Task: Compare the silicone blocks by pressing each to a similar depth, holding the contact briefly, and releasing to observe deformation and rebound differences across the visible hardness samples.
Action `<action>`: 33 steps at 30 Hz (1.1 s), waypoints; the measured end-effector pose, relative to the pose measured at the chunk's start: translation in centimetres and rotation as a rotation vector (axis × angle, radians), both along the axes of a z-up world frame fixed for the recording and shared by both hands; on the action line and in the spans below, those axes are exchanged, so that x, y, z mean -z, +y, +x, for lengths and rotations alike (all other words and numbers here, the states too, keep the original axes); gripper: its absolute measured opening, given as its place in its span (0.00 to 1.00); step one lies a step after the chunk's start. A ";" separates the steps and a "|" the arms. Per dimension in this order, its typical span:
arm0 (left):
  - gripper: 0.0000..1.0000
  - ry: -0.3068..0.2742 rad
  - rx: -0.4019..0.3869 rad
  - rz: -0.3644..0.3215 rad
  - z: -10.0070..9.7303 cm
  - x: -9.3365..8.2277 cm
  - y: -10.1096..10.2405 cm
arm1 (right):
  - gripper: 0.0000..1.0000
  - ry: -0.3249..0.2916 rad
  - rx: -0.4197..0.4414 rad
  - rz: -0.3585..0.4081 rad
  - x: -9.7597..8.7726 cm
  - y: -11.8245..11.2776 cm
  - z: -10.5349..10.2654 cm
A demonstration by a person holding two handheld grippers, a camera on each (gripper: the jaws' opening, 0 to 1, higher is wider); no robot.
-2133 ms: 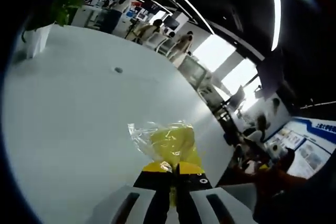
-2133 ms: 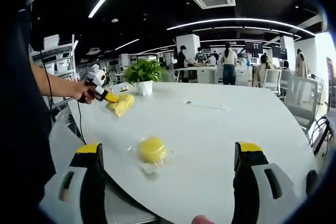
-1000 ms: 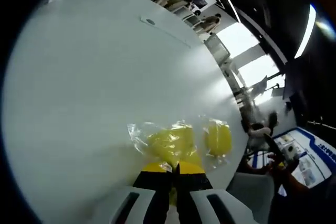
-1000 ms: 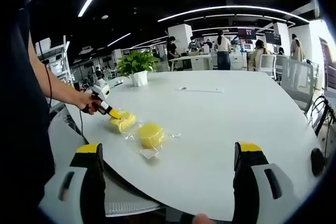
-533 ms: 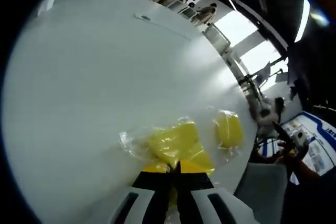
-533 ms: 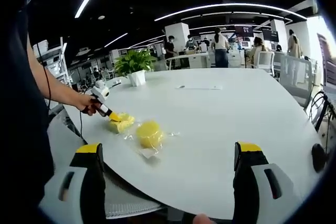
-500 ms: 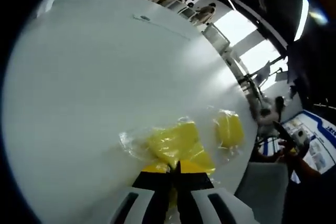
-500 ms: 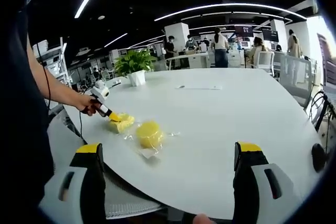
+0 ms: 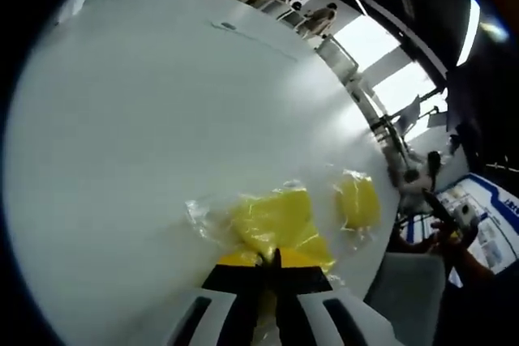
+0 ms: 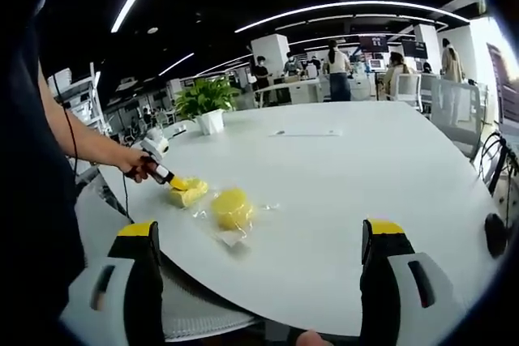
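Note:
A square yellow silicone block in a clear bag (image 9: 272, 220) lies on the white table (image 9: 146, 111), with my left gripper (image 9: 272, 258) shut on the bag's near edge. A round yellow block in its own bag (image 9: 358, 202) rests just to the right of it. In the right gripper view the round block (image 10: 232, 207) sits near the table's front edge, the square block (image 10: 188, 192) is to its left, and the left gripper (image 10: 172, 181) holds that bag from the left in a person's hand. My right gripper (image 10: 263, 269) hangs open above the table edge, well short of both blocks.
A potted plant (image 10: 204, 105) in a white pot stands at the far side of the table (image 10: 340, 176). A small round port (image 9: 229, 26) is set in the tabletop. Several people and desks fill the office behind. The person's arm (image 10: 77, 142) reaches in from the left.
The left gripper has carried the bagged square block down from mid-air onto the table beside the round block. The right gripper has stayed open and nearly still.

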State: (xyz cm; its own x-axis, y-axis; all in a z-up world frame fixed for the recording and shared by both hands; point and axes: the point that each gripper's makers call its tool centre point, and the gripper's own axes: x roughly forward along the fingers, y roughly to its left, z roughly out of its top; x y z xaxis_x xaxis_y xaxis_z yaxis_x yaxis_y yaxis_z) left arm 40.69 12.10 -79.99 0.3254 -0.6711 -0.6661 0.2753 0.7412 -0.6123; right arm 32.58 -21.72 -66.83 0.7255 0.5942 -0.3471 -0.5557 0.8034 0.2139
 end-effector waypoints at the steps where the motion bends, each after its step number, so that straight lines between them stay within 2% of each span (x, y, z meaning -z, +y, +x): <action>1: 0.06 -0.002 -0.017 -0.017 0.1 0.0 0.0 | 0.97 -0.003 0.001 0.004 -0.1 0.0 0.0; 2: 0.07 0.000 -0.038 -0.036 0.2 0.0 0.1 | 0.97 -0.004 0.000 0.005 -0.1 0.0 0.1; 3: 0.14 0.012 -0.075 -0.035 0.3 0.1 0.3 | 0.97 -0.003 -0.003 0.003 -0.1 0.0 0.0; 4: 0.14 -0.019 -0.053 -0.020 0.3 0.3 0.7 | 0.97 -0.003 -0.004 0.003 -0.1 0.1 0.0; 6: 0.16 -0.030 -0.051 -0.057 0.1 0.3 0.4 | 0.97 0.002 -0.007 0.002 0.0 0.1 -0.1; 9: 0.21 -0.053 -0.037 -0.037 -0.1 -0.2 0.0 | 0.97 0.007 -0.006 0.008 -0.1 0.1 -0.1; 10: 0.26 -0.114 -0.015 -0.021 0.3 -0.5 -0.2 | 0.97 0.008 -0.007 0.007 0.0 0.1 -0.1; 11: 0.33 -0.153 -0.015 -0.020 0.2 -1.0 -0.9 | 0.97 0.010 -0.010 0.006 0.0 0.1 -0.1; 12: 0.46 -0.200 -0.030 -0.039 0.5 -1.7 -1.4 | 0.97 0.012 -0.014 0.006 0.0 0.2 -0.2; 14: 0.63 -0.212 -0.064 -0.056 0.7 -2.1 -1.1 | 0.97 0.015 -0.017 0.005 0.0 0.2 -0.1; 15: 0.73 -0.222 -0.072 -0.050 1.6 -1.7 -0.7 | 0.97 0.015 -0.018 0.005 0.0 0.2 -0.1; 17: 0.82 -0.294 -0.068 -0.016 1.9 -2.4 -0.1 | 0.97 0.013 -0.020 0.007 -0.1 0.2 0.1; 21: 0.91 -0.449 -0.031 0.047 1.3 -5.1 0.4 | 0.97 0.009 -0.025 0.008 -0.1 0.2 0.5; 22: 0.95 -0.500 -0.040 0.067 1.4 -5.8 0.7 | 0.97 0.009 -0.025 0.009 -0.2 0.2 0.5; 23: 0.99 -0.579 -0.066 0.079 1.4 -7.5 1.1 | 0.97 0.009 -0.027 0.009 -0.2 0.3 0.5; 24: 0.99 -0.616 -0.087 0.079 1.3 -8.5 1.3 | 0.97 0.009 -0.028 0.009 -0.2 0.4 0.5; 25: 1.00 -0.638 -0.098 0.054 0.6 -9.7 1.3 | 0.97 0.010 -0.029 0.010 -0.2 0.4 0.5; 26: 1.00 -0.640 -0.104 0.043 0.1 -10.2 1.3 | 0.97 0.010 -0.029 0.012 -0.2 0.4 0.6; 33: 1.00 -0.695 -0.095 0.119 -3.2 -12.2 3.5 | 0.97 0.010 -0.039 0.004 0.0 0.6 0.8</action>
State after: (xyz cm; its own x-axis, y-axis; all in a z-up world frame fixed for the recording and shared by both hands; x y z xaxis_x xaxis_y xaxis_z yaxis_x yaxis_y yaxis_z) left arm 37.50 15.56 -67.83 0.7549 -0.5544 -0.3503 0.5035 0.8322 -0.2320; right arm 33.39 -21.13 -66.81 0.6980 0.6237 -0.3518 -0.5846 0.7800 0.2232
